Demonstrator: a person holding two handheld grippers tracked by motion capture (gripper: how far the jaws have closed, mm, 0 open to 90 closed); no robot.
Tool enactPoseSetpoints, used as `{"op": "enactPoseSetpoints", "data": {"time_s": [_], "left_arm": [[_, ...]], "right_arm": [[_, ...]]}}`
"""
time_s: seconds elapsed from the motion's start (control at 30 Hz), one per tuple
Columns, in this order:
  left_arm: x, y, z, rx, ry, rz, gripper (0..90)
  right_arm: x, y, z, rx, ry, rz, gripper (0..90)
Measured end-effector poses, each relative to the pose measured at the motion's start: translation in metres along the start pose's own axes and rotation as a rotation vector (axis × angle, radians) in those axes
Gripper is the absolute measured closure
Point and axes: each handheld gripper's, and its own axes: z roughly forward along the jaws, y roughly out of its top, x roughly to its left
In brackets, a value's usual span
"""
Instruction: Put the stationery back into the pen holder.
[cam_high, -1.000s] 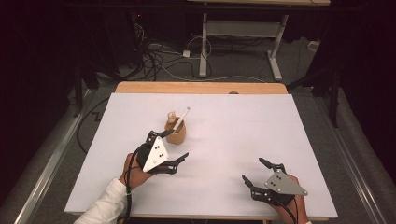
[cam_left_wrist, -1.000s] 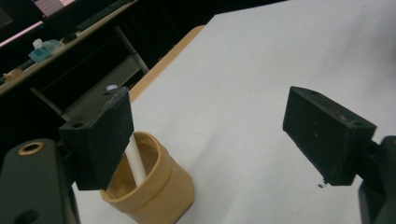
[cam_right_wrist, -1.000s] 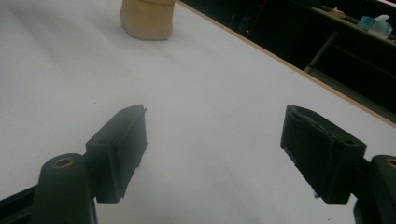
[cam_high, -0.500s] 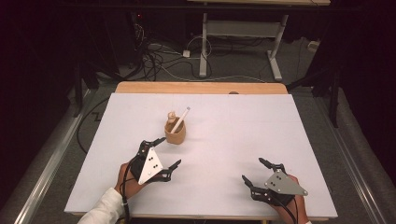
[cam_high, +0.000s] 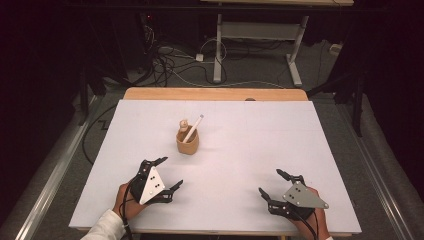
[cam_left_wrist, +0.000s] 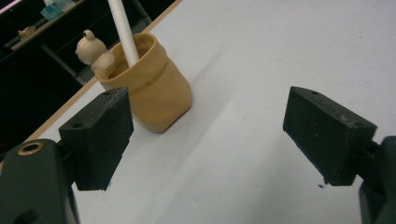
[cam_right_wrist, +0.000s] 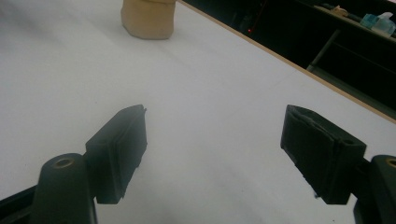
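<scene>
tan cup (cam_high: 187, 143), white pen (cam_high: 193, 129), white table (cam_high: 260, 150), black tongs (cam_high: 164, 172)

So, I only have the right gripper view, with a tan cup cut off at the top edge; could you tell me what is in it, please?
Observer: A white pen leans in the tan cup, its tip past the rim.
Operator: Thank you. Is anything else on the cup?
Observer: A small bear figure sits at its rim.
Operator: And where is the left gripper?
Observer: The left gripper is near the front of the white table, short of the cup, jaws open and empty.
</scene>
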Motion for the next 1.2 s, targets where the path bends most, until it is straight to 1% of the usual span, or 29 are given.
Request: {"op": "enactPoseSetpoints", "data": {"time_s": [0.07, 0.17, 0.27, 0.5, 0.53, 0.67, 0.73, 0.97, 1.07, 1.2], "left_arm": [[0.001, -0.004, -0.001, 0.007, -0.012, -0.006, 15.6], [0.001, -0.010, -0.003, 0.026, -0.027, -0.004, 15.6], [0.001, -0.014, -0.005, 0.041, -0.030, -0.004, 15.6], [0.003, -0.024, -0.011, 0.068, -0.042, -0.036, 15.6], [0.003, -0.024, -0.011, 0.066, -0.048, -0.041, 15.6], [0.001, -0.024, -0.010, 0.061, -0.056, -0.039, 15.6], [0.001, -0.024, -0.010, 0.064, -0.053, -0.031, 15.6], [0.005, -0.022, -0.013, 0.046, -0.044, -0.058, 15.6], [0.004, -0.022, -0.011, 0.056, -0.047, -0.045, 15.6], [0.004, -0.021, -0.010, 0.060, -0.051, -0.047, 15.6]], "right_arm": [[-0.001, -0.001, 0.000, 0.000, -0.001, 0.004, 22.8], [-0.001, -0.001, -0.001, 0.001, -0.003, 0.004, 22.8], [-0.002, -0.001, -0.001, -0.002, -0.002, 0.006, 22.8], [-0.002, -0.001, -0.001, -0.002, -0.001, 0.005, 22.8], [-0.002, -0.001, -0.002, -0.001, -0.002, 0.005, 22.8], [-0.001, -0.001, -0.003, 0.003, -0.009, 0.000, 22.8], [0.000, 0.001, -0.004, -0.004, -0.011, -0.003, 22.8], [0.001, 0.001, -0.002, -0.002, -0.004, -0.011, 22.8], [0.001, 0.001, -0.003, -0.002, -0.004, -0.005, 22.8], [0.000, 0.000, -0.003, -0.003, -0.007, -0.004, 22.8]]}}
